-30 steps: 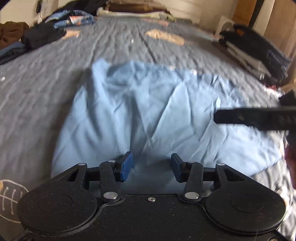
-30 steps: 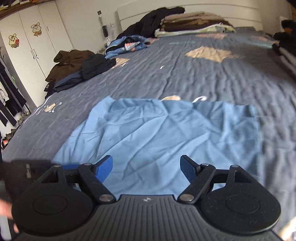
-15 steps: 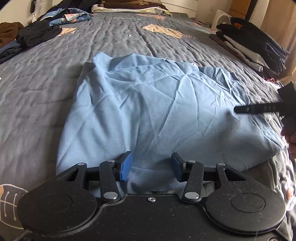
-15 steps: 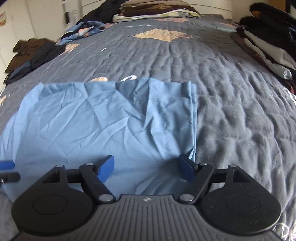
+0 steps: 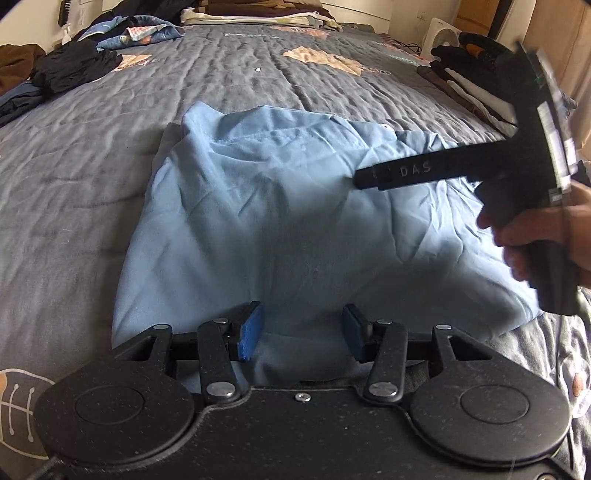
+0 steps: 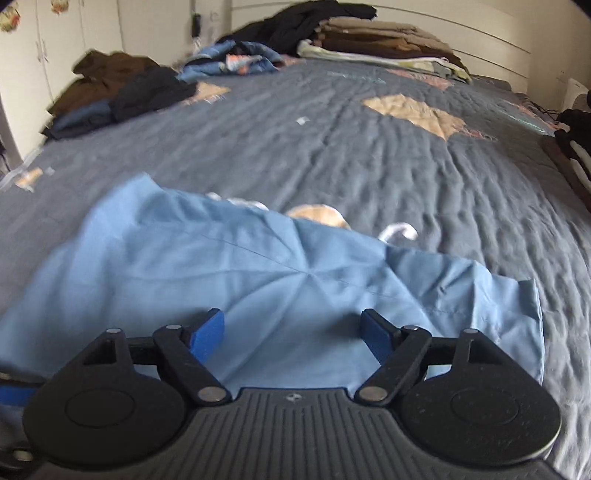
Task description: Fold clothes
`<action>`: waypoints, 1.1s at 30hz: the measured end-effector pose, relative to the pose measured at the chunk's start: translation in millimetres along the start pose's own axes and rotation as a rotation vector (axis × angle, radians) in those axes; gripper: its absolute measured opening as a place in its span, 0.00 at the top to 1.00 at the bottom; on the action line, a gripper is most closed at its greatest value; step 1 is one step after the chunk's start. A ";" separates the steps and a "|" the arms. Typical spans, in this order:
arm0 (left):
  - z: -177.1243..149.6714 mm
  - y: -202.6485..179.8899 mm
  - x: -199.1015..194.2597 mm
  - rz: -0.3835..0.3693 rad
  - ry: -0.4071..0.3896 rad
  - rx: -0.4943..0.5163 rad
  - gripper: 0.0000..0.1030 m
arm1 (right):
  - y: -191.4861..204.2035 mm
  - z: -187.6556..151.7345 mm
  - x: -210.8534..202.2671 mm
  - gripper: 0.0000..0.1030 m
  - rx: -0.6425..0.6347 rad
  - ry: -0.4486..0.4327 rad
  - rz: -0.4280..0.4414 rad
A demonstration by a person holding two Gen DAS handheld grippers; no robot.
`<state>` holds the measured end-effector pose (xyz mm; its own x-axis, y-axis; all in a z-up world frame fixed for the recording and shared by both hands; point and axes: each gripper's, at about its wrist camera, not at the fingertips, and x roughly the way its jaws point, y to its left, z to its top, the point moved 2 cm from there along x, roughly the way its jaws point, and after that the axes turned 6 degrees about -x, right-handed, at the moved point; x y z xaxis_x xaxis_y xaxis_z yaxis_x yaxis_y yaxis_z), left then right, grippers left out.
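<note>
A light blue garment (image 5: 266, 229) lies spread and wrinkled on the dark grey quilted bed (image 5: 74, 166); it also shows in the right wrist view (image 6: 240, 269). My left gripper (image 5: 301, 334) is open over the garment's near edge, blue pads apart, holding nothing. My right gripper (image 6: 293, 334) is open and empty over the garment. The right gripper's body (image 5: 424, 171) shows in the left wrist view, above the garment's right side, held by a hand (image 5: 535, 232).
Heaps of dark and brown clothes (image 6: 110, 88) lie at the bed's far left. Folded stacks (image 6: 384, 40) sit at the headboard. Dark folded clothes (image 5: 469, 81) line the right edge. A white fan (image 5: 443, 35) stands beyond.
The right gripper has swung left, closer in over the garment's right side. Its view turned from the right hem towards the garment's middle. The left gripper stayed at the near edge.
</note>
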<state>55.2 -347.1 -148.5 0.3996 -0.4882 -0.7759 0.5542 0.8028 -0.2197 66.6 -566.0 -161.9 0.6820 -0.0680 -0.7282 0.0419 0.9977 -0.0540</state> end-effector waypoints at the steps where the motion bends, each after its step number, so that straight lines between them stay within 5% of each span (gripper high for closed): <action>1: 0.2 0.4 0.0 -0.002 0.000 0.000 0.54 | -12.1 -4.5 1.4 0.21 0.026 -0.006 -0.027; 6: 1.3 0.5 0.7 0.000 0.004 0.008 0.54 | -88.8 -20.4 0.9 0.20 0.146 0.000 -0.118; 12: 2.1 0.8 1.1 0.002 0.007 0.009 0.54 | -132.4 -21.2 -13.4 0.20 0.260 -0.008 -0.219; 15: 2.0 -1.4 2.6 0.011 0.006 0.012 0.52 | -112.6 -9.1 -34.5 0.20 0.256 -0.103 -0.158; 23: 0.5 -2.8 2.0 0.017 0.004 0.019 0.52 | 19.3 40.4 1.3 0.20 0.057 -0.068 0.148; 27: 0.8 -1.7 1.2 0.010 0.005 0.016 0.51 | 29.0 45.4 35.9 0.19 0.016 -0.005 0.094; 33: 1.1 -2.0 0.5 0.007 0.009 0.020 0.51 | -33.9 40.1 44.8 0.12 0.090 -0.017 -0.041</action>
<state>55.0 -349.3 -147.8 0.3968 -0.4791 -0.7830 0.5655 0.7994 -0.2026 125.0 -602.7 -165.3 0.6907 -0.1094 -0.7148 0.1351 0.9906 -0.0210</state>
